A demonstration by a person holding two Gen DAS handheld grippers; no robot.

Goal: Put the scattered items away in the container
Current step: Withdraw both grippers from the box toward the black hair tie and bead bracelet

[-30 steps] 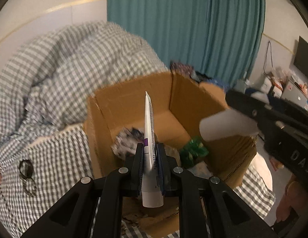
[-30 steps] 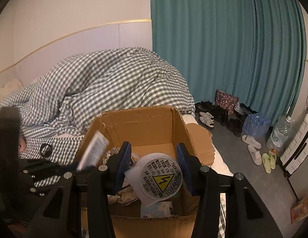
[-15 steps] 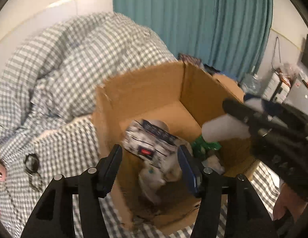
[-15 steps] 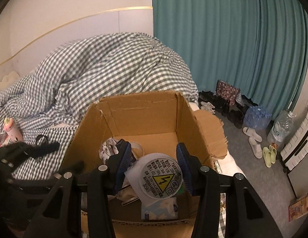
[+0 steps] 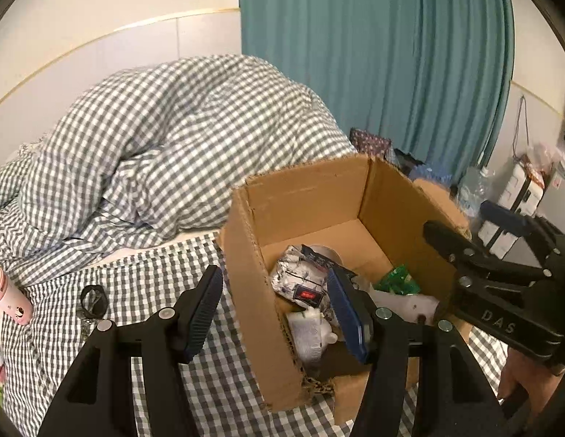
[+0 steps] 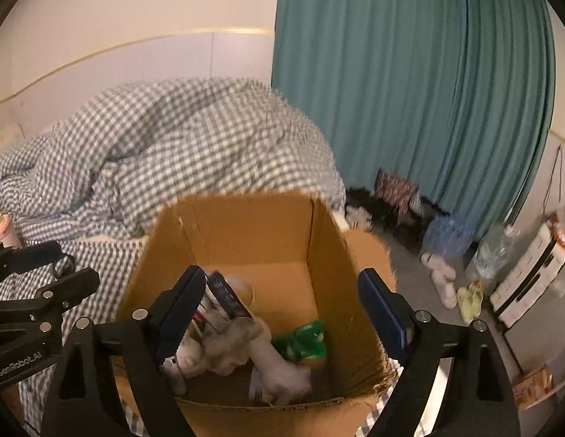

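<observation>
The cardboard box (image 5: 300, 196) stands on the checked bed, open at the top. Inside lie a white bottle (image 5: 406, 304), a green packet (image 5: 395, 280), a white tube (image 5: 300, 280) and crumpled wrappers. My left gripper (image 5: 275, 284) hovers open over the box's left wall, empty. My right gripper (image 6: 280, 276) is over the box, its jaws opening with nothing between them; the white bottle (image 6: 279, 360) lies below it beside the green packet (image 6: 304, 338). The right gripper (image 5: 457, 218) also shows at the box's right rim. On the sheet remain a pink bottle (image 5: 9, 298) and a black ring-shaped item (image 5: 93, 300).
A bunched checked duvet (image 5: 180, 138) fills the bed behind the box. A teal curtain (image 6: 410, 91) hangs at the back. On the floor to the right are shoes (image 6: 442, 273), water bottles (image 6: 493, 251) and a white suitcase (image 6: 530, 273).
My left gripper opened, let the tube fall into the box, then drew back up and left. My right gripper opened and the white bottle dropped into the box.
</observation>
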